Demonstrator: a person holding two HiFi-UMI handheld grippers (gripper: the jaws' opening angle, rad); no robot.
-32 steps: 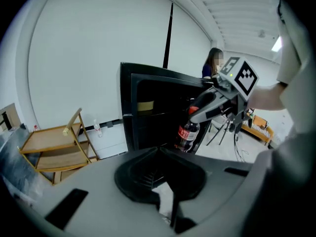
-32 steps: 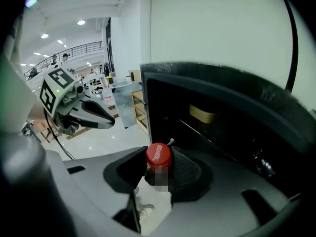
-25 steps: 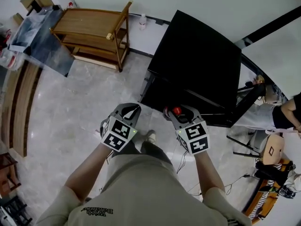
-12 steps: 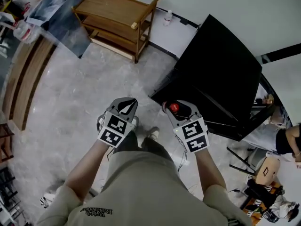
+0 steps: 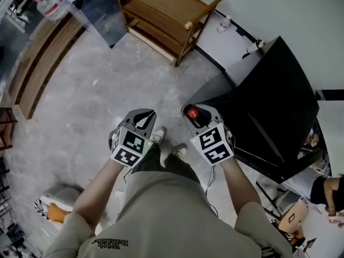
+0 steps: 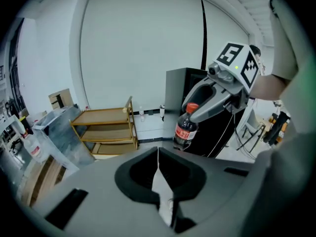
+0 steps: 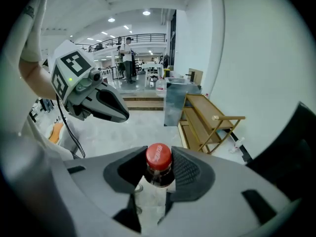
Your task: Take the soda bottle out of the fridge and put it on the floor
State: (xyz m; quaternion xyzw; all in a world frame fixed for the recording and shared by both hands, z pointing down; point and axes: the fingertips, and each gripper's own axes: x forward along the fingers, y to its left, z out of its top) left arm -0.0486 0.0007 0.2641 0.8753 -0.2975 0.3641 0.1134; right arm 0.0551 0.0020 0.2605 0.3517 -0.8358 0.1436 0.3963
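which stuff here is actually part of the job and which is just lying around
Part of the job: soda bottle, gripped at the neck by the right gripper; black fridge; floor.
Just lying about: wooden shelf; small bottle by the wall; left gripper, shut and empty.

Open floor between wooden shelf and black fridge
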